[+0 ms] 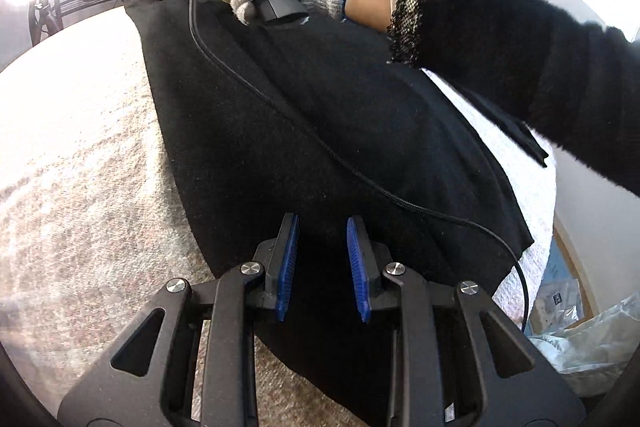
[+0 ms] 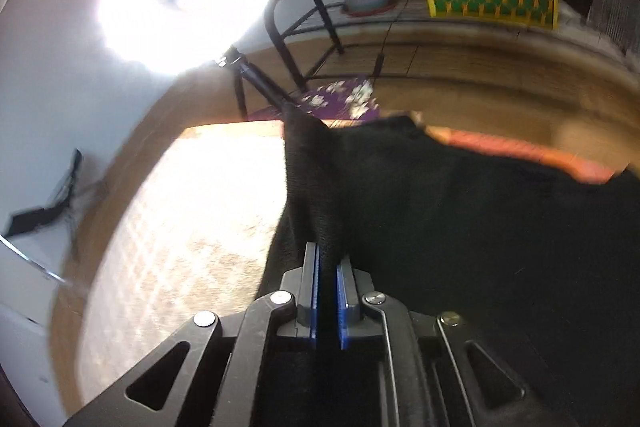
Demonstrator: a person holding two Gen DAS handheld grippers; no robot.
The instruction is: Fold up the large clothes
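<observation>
Your right gripper (image 2: 327,279) is clamped on a bunched ridge of the black garment (image 2: 460,227) near its far corner, so carry that corner over low and keep the cloth taut. Your left gripper (image 1: 322,247) sits part-open over the near edge, gripping nothing; use it to pin the cloth. The garment lies spread on the pale rug (image 1: 80,167). Mind the cable (image 1: 280,107) draped across it.

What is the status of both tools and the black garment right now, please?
Right tool shut on a fold of the black garment. Left tool open above garment's near edge, gripping nothing. Black cable trailing across the cloth.
</observation>
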